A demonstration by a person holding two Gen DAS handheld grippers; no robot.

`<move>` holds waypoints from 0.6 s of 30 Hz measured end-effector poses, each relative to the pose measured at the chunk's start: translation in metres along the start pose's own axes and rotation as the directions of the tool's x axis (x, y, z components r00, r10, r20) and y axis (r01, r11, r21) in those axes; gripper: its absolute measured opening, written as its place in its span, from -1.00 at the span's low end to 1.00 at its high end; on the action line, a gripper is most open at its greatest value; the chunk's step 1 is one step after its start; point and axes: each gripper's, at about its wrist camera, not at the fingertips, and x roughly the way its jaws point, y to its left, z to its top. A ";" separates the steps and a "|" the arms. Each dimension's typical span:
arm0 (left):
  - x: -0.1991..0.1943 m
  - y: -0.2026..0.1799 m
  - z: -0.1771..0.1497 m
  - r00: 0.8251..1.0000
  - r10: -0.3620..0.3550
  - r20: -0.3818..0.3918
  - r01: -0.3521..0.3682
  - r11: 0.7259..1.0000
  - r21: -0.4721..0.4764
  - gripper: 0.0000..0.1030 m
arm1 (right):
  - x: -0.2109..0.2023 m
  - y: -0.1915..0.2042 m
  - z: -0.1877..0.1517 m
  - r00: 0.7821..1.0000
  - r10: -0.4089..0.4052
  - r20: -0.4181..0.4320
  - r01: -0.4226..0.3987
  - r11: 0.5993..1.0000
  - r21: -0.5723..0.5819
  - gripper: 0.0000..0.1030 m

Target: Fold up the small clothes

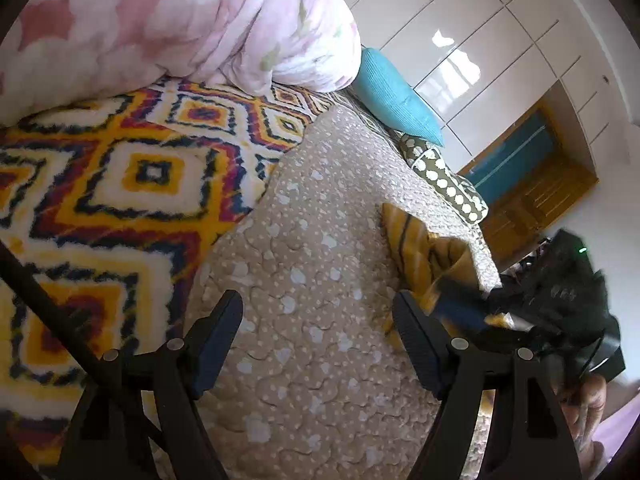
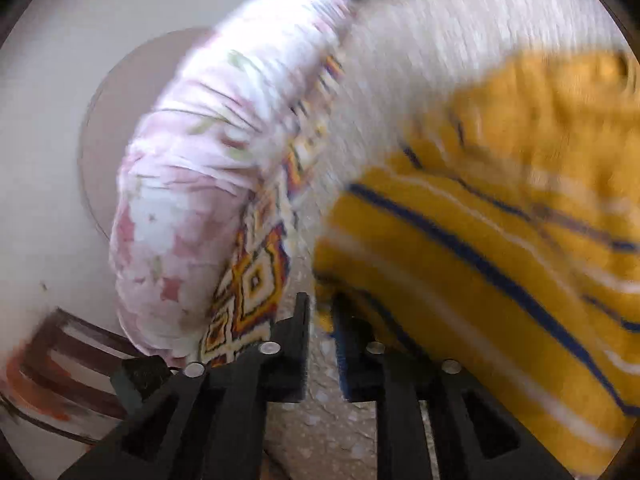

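There are no words, numbers, labels or brand names to read in either picture.
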 end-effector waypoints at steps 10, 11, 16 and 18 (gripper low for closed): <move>-0.001 0.000 0.001 1.000 0.015 -0.004 -0.015 1.000 -0.012 0.47 | -0.051 0.031 -0.026 0.990 -0.092 0.103 0.118 0.951 -0.286 -0.44; 0.000 -0.001 0.001 1.000 0.015 -0.006 -0.015 1.000 -0.008 0.47 | -0.056 0.032 -0.020 0.980 -0.143 0.141 0.179 0.938 -0.295 -0.44; 0.004 -0.011 -0.003 1.000 0.004 -0.019 -0.004 1.000 0.023 0.48 | -0.041 0.014 0.015 0.867 -0.425 0.259 0.488 0.830 -0.272 -0.48; 0.007 -0.014 -0.004 1.000 0.008 -0.022 -0.008 0.999 0.037 0.48 | -0.022 0.010 0.031 0.842 -0.476 0.253 0.535 0.797 -0.279 -0.48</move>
